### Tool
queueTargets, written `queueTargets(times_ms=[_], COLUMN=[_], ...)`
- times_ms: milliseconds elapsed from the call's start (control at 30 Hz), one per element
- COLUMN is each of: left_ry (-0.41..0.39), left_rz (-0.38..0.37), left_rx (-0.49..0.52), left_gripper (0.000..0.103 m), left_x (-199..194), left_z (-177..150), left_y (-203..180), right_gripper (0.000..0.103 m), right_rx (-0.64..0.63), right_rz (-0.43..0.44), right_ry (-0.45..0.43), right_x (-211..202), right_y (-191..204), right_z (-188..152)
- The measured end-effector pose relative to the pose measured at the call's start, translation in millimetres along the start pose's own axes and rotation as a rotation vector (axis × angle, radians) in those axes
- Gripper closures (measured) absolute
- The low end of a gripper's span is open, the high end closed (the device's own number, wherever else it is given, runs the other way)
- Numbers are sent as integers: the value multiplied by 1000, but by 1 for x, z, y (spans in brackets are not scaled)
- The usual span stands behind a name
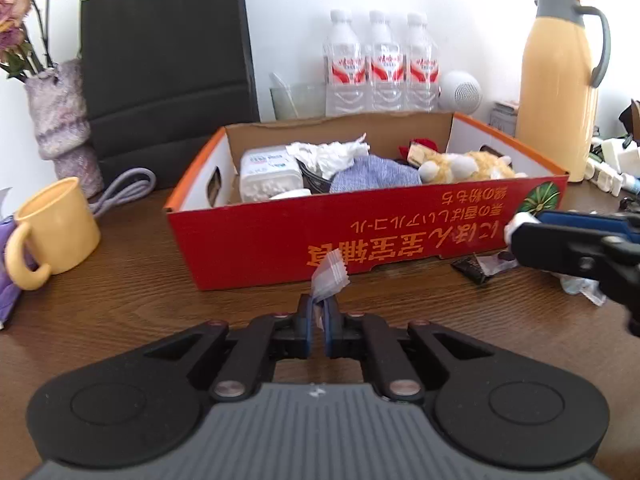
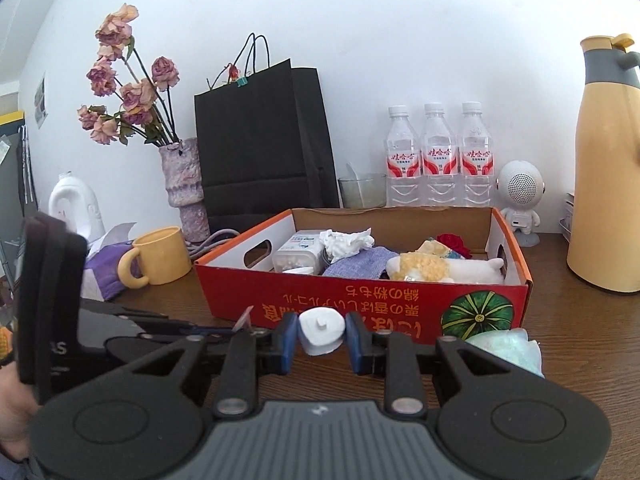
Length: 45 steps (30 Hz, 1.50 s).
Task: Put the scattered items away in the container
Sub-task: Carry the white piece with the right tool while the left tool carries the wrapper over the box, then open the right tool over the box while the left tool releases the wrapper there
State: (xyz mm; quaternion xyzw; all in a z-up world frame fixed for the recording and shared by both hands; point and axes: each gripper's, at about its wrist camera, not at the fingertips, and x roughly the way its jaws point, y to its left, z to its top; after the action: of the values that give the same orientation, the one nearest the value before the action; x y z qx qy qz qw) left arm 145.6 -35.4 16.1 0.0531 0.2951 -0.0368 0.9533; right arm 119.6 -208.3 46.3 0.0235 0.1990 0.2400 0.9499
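The left tongs (image 1: 319, 312) pinch a small clear crinkled plastic wrapper (image 1: 329, 276) above the brown wooden desk (image 1: 140, 280), just before the red cardboard box (image 1: 280, 240). The right tongs (image 2: 321, 340) clamp a white rounded plastic piece (image 2: 321, 330) near the box's front wall, beside a pale green crumpled wrapper (image 2: 508, 346).

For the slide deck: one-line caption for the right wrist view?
Right gripper shut on a small white plastic piece before the red cardboard box on the brown wooden table.
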Motion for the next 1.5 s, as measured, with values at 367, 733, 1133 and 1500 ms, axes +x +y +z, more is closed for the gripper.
queueTargets(times_ms=[367, 733, 1133, 1500], left_ry=[-99, -231, -238, -110], left_rz=[76, 78, -73, -170], left_rx=[-176, -165, -157, -206], left_gripper=[97, 97, 97, 96], left_x=[-127, -222, -201, -36], left_z=[-45, -76, -55, 89], left_y=[49, 61, 58, 82], right_gripper=[78, 78, 78, 78], right_rx=[-111, -182, -58, 37], right_rz=[49, -6, -114, -142], right_ry=[-25, -28, -73, 41], right_x=[-19, -100, -132, 1], right_y=[37, 112, 92, -8], right_z=[-9, -35, -16, 93])
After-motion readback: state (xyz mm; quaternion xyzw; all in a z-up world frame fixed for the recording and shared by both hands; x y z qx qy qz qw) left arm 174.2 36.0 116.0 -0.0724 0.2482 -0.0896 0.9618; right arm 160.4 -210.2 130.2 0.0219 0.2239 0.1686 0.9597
